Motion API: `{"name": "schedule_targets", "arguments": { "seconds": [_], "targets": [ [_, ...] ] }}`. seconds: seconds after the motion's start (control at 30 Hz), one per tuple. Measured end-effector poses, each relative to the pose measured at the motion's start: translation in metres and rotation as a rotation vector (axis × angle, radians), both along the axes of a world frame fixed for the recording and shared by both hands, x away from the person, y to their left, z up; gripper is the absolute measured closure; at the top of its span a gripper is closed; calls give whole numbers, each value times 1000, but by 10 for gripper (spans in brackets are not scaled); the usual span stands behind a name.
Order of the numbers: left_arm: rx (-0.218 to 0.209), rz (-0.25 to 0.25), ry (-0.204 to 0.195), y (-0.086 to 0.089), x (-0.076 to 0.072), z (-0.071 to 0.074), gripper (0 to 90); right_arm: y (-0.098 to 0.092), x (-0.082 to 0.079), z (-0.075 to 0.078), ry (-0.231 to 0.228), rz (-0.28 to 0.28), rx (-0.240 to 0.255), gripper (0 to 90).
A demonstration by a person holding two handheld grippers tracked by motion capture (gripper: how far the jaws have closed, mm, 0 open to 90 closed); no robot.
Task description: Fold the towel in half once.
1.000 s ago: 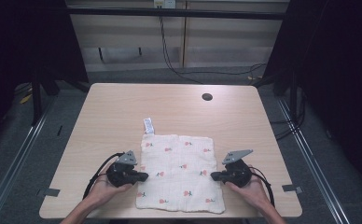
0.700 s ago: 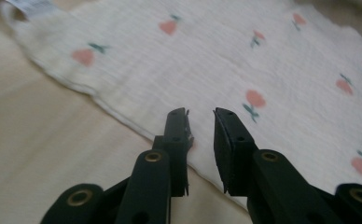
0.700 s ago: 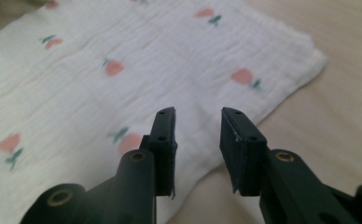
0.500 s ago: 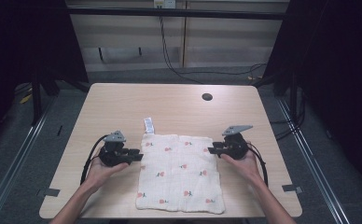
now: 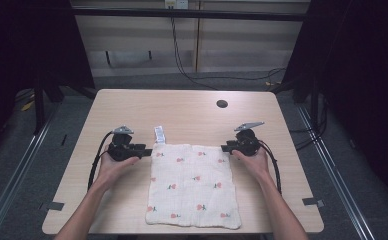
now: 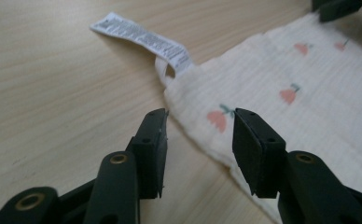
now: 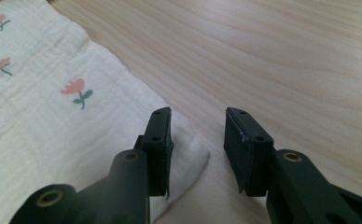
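White cloth with small red flower print, spread flat on the wooden desk, nearer the front edge, far edge running between the two grippers. White label sticking out from the cloth's far left corner, lying flat on the bare wood.

Left gripper at the far left corner of the cloth, held low in the left hand. Jaws spread, having just been opening; in the left gripper view, cloth edge lying below and between them, pads not pressing on it.

Right gripper at the far right corner, held in the right hand. Jaws likewise spread after just opening; in the right gripper view, rounded cloth corner beneath the left jaw, bare wood under the other, nothing pinched.

Small dark round hole in the desk, well beyond the cloth, toward the far right. Black cables trailing back from both grippers along the forearms.
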State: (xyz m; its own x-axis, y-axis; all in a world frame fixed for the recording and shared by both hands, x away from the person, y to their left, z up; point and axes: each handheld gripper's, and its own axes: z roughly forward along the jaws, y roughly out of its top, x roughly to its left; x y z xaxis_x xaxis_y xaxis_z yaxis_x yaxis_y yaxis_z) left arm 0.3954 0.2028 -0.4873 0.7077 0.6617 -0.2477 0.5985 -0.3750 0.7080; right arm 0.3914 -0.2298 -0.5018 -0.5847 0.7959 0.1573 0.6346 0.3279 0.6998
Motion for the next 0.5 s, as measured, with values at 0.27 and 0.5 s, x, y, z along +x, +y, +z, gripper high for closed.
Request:
{"name": "schedule_targets", "arguments": {
  "seconds": [0.27,0.5],
  "targets": [
    [6,42,-2,2,11,-6,511,6,-4,-3,10,42,13,751],
    [3,29,-10,-9,24,-9,516,8,-5,1,9,32,25,872]
  ]
}}
